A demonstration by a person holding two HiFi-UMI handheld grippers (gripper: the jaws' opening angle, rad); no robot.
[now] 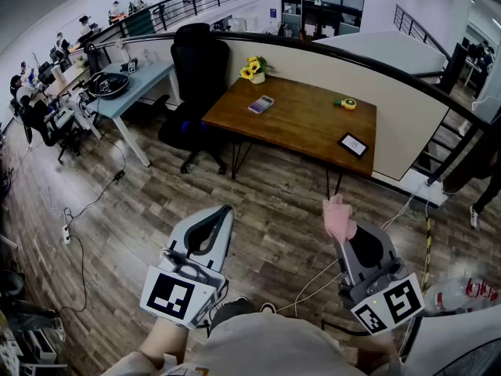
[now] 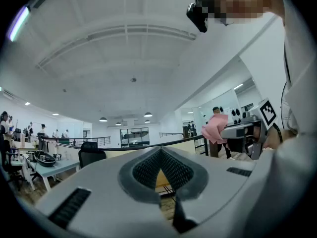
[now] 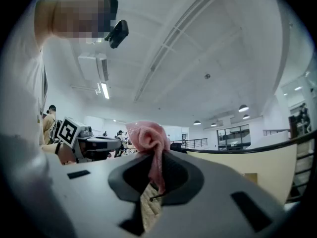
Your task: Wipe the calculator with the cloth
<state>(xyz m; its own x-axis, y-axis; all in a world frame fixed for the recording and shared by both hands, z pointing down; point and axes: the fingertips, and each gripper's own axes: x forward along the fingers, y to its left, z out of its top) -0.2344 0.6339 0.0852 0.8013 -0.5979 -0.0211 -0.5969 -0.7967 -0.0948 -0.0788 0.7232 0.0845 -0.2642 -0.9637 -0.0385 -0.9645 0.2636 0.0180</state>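
The left tongs (image 1: 222,215) are held low over the wood floor (image 1: 274,202) with the jaws pressed together and nothing between them – in the left gripper view the ribbed pads (image 2: 148,168) are seen meeting at the tip. The right tongs (image 3: 157,178) are held beside them, apart from them and about level, and are pinched on the pink cloth (image 1: 339,217), which is bunched above the jaw tips with one strip hanging down between the pads. The calculator (image 1: 261,104) is seen lying flat on the brown table (image 1: 305,128), well ahead of both tongs and touched by neither; it is nearer the line of the left tongs than of the right. Just beyond it, towards the wall, yellow flowers (image 1: 252,69) are set at the table's far corner. A yellow tape (image 1: 348,103) is placed well ahead of the right tongs, near the table's far edge, and a dark flat device (image 1: 353,144) – its kind cannot be told – lies nearer, by the table's near edge, also ahead of the right tongs. A black chair (image 1: 200,65) is stood ahead of the left tongs, beside the table's left end. A white cable (image 1: 313,282) is trailed on the floor between the two tongs.
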